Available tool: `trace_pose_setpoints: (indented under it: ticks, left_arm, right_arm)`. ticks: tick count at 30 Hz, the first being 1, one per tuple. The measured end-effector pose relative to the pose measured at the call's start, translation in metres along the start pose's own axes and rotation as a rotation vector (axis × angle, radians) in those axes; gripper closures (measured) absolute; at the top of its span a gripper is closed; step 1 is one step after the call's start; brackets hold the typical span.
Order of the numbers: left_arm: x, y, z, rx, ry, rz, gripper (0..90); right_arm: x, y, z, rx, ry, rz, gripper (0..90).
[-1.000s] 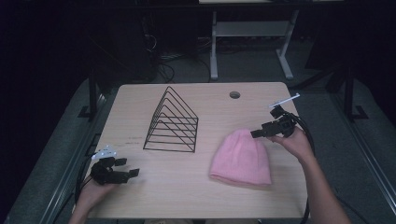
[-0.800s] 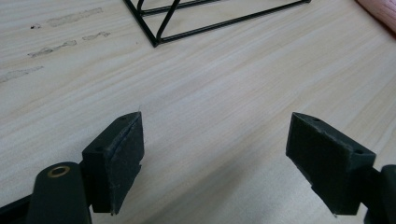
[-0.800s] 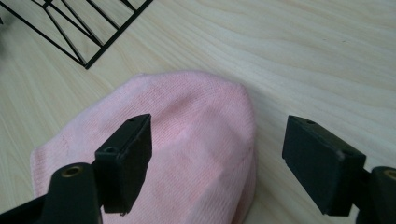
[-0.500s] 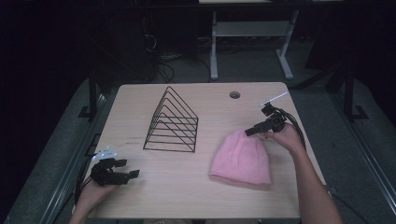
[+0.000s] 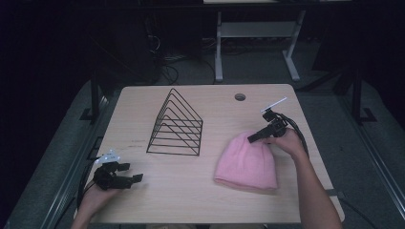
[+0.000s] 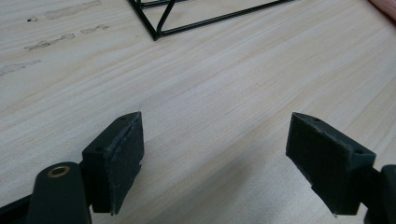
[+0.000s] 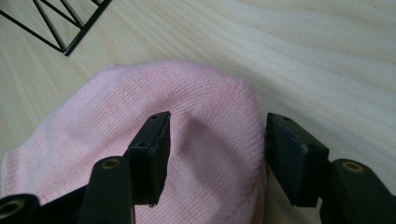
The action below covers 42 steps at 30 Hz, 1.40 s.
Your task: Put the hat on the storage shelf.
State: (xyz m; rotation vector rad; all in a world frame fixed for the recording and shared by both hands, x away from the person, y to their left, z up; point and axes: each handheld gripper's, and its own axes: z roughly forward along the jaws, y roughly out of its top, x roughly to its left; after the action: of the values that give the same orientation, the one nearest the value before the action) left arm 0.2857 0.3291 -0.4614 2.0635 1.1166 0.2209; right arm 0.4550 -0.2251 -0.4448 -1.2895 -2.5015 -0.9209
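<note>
The high view looks forward and down from above the person's side of the desk (image 5: 191, 200), far enough back to take in its whole top and the floor beyond its far edge. The left gripper view rides low near the desk's front left corner, close to the wood, facing toward the wire file rack (image 6: 187, 23), whose foot crosses its upper edge. The right gripper view sits close above the pink knit beanie (image 7: 140, 121) near the right edge, looking steeply down. All three views share the wire file rack (image 5: 176, 124) and the beanie.
</note>
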Motion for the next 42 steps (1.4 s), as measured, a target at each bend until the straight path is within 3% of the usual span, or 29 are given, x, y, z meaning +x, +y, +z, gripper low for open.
trace_pose_setpoints:
  ticks: [17,27,33,42]
  left_arm:
    - [0.0,-0.001,0.001,-0.005,0.008,-0.011,19.4]
    - [0.0,-0.002,0.002,-0.001,0.004,-0.016,19.4]
    - [0.0,-0.002,0.003,0.014,0.004,-0.004,19.4]
    - [0.0,-0.002,0.003,0.015,0.005,-0.002,19.5]
  right_arm:
    - [-0.005,-0.002,0.008,0.021,0.009,0.004,55.5]
    - [-0.008,-0.007,0.009,0.0,0.029,0.017,65.5]
    - [-0.005,-0.008,0.008,-0.016,0.037,0.0,74.5]
    - [-0.004,-0.01,0.004,-0.048,0.056,0.001,77.6]
